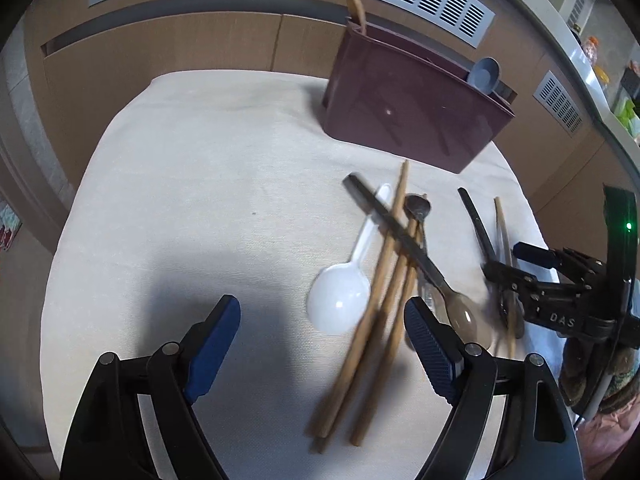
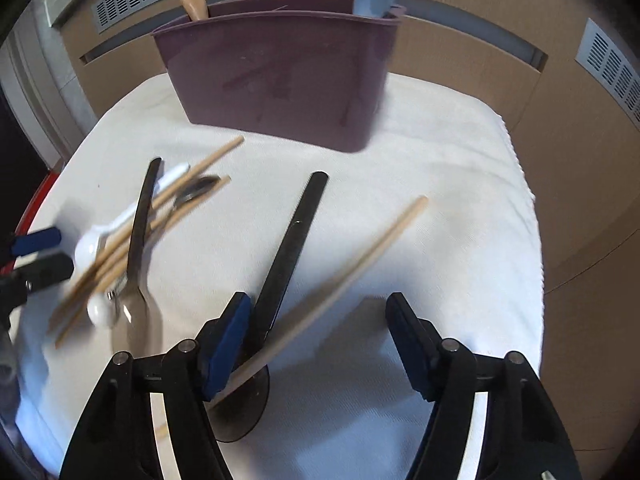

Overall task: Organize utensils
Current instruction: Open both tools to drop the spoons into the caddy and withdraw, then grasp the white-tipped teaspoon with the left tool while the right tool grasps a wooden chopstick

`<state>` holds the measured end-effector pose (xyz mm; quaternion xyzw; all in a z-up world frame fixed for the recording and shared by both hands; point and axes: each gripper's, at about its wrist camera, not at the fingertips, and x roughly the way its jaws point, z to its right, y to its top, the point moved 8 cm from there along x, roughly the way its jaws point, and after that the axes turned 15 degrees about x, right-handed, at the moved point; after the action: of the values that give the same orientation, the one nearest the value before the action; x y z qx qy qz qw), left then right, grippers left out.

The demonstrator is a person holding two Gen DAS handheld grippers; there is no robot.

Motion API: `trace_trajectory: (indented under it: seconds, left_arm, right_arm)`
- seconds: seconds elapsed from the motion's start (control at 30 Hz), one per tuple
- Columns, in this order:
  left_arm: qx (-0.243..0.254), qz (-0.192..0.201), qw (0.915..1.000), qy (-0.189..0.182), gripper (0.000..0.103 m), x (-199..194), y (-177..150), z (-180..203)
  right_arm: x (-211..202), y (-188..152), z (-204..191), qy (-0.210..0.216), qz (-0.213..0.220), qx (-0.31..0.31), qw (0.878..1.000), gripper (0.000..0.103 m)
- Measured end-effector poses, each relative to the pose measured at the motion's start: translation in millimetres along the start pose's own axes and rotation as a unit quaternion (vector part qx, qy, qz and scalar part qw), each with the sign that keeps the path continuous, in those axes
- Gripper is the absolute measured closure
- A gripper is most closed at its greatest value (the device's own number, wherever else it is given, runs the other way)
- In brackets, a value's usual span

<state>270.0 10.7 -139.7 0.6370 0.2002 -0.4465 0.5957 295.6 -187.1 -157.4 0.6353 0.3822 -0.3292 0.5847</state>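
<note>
Reaching for loose utensils | both hand-held grippers, left (image 1: pixel 322 354) and right (image 2: pixel 318 346), spread apart, empty | next I close on black-handled spoon (image 2: pixel 288 248), then purple caddy (image 2: pixel 276 80).

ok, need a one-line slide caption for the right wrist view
Right tool open above a black spoon and a chopstick on white cloth, maroon holder behind.

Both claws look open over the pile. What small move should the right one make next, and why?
Probably shift the right claw slightly left and lower it around the black-handled spoon. The claw is open and empty, and that handle lies just beside its left finger, apart from the tangled pile, with a single chopstick crossing it. The holder already has spoons.
</note>
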Motion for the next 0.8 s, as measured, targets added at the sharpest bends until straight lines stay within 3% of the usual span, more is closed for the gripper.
trace_trajectory:
  seconds: [0.17,0.4,0.5,0.57,0.8]
  left_arm:
    - [0.028,-0.011,0.9995,-0.013,0.019,6.9,2.3,25.5]
    - [0.067,-0.002,0.9969,-0.042,0.020,6.9,20.3,67.3]
    - [0.104,0.000,0.9935,-0.045,0.038,0.1,12.7,83.0]
    - [0.106,0.003,0.9931,-0.049,0.063,-4.1,4.8,86.1]
    - [0.090,0.001,0.9958,-0.014,0.067,-0.3,-8.9,78.0]
  right_arm:
    - [-20.6,-13.6,22.6,-0.023,0.027,-0.011,0.999,0.036]
    - [-52.9,-27.4,34.4,-0.015,0.065,0.007,0.998,0.035]
    - [-62.1,-29.3,39.9,-0.010,0.078,0.015,0.997,0.033]
    - [-57.6,-26.7,42.5,-0.007,0.082,0.021,0.996,0.032]
    - [-61.5,-29.9,49.0,0.005,0.091,0.039,0.995,0.032]
